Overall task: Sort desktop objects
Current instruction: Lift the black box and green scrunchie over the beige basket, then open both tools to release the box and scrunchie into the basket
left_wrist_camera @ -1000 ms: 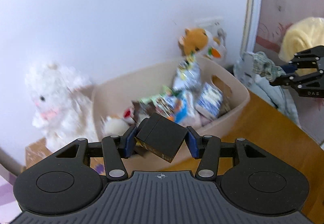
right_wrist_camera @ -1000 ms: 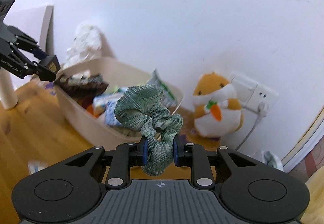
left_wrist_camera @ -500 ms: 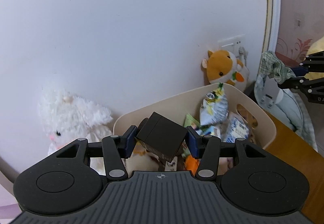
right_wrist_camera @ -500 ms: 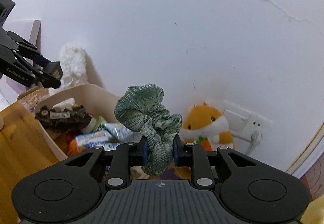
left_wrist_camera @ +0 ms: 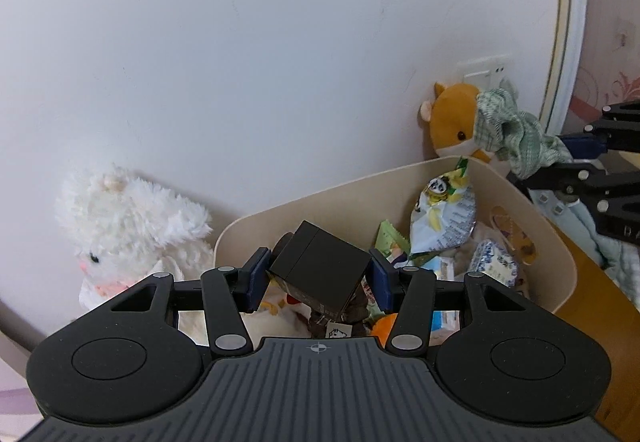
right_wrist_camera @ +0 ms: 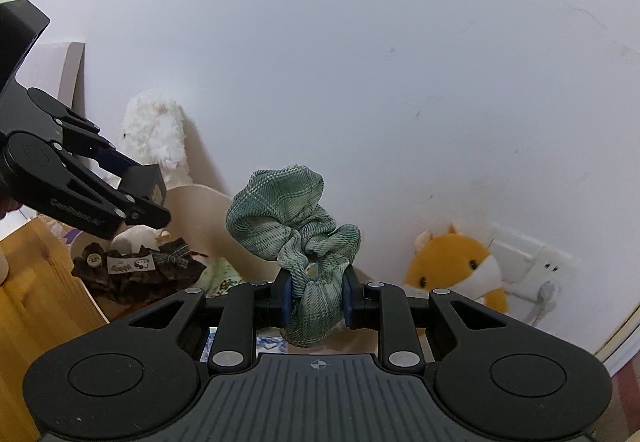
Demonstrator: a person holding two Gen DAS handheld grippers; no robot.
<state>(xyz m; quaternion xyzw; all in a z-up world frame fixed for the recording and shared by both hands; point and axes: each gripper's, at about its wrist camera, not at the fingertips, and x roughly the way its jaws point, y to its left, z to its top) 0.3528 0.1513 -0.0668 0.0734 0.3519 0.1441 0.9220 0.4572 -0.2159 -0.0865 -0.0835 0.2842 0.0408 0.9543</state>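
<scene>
Holding lots of snack packs already, the big beige plastic bin (left_wrist_camera: 532, 226) is partly filled. Left hand-held gripper (left_wrist_camera: 318, 278) squeezes a black box (left_wrist_camera: 320, 272) above it — not dropped yet. Right hand-held gripper (right_wrist_camera: 316, 298) pinches a green checked scrunchie (right_wrist_camera: 292, 214) nearby.

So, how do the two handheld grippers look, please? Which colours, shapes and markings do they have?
Both look alike. The left gripper and the right gripper are matte black, with a ribbed grey-black deck bearing a small white crosshair mark, two round discs at the sides, silver rivets on the linkage bars, and dark blue pads on the fingers. Seen side-on, one linkage bar carries faint embossed lettering, unreadable here. No cables or sleeves show.
</scene>
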